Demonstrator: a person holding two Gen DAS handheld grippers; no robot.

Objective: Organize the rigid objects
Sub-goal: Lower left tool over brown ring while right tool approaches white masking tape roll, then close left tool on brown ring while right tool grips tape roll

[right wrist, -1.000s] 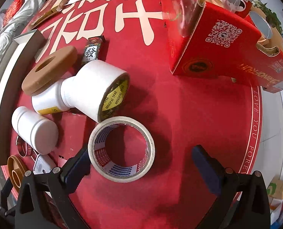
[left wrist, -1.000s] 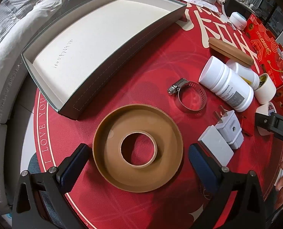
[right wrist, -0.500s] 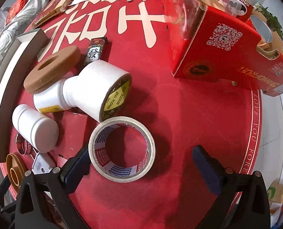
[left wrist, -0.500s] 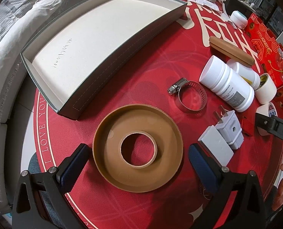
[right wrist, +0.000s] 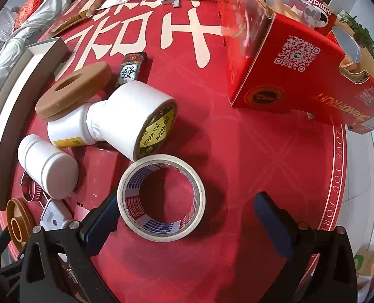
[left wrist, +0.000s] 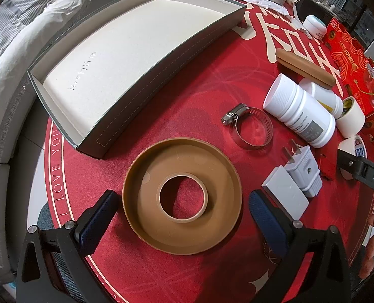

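Observation:
A brown ring-shaped dish (left wrist: 181, 223) lies flat on the red tablecloth, between the spread fingers of my open left gripper (left wrist: 183, 210), untouched. Beyond it sits an empty grey tray (left wrist: 161, 75) with a cream floor. In the right wrist view a thin roll of white tape (right wrist: 161, 198) lies flat between the fingers of my open right gripper (right wrist: 187, 217), close to the left finger. A wide white tape roll (right wrist: 139, 118), two white bottles (right wrist: 48, 166), a brown disc (right wrist: 73, 88) and a mahjong box (right wrist: 131, 69) lie behind it.
A metal hose clamp (left wrist: 252, 128), a white plug (left wrist: 305, 169) and a grey block (left wrist: 285, 194) lie right of the dish. A red fruit carton (right wrist: 287, 63) stands at the right. Jars and papers crowd the table's far edge. Grey bedding (left wrist: 7, 50) lies left.
The right gripper has crept slightly forward over the thin tape roll. The left gripper and the brown dish have not moved.

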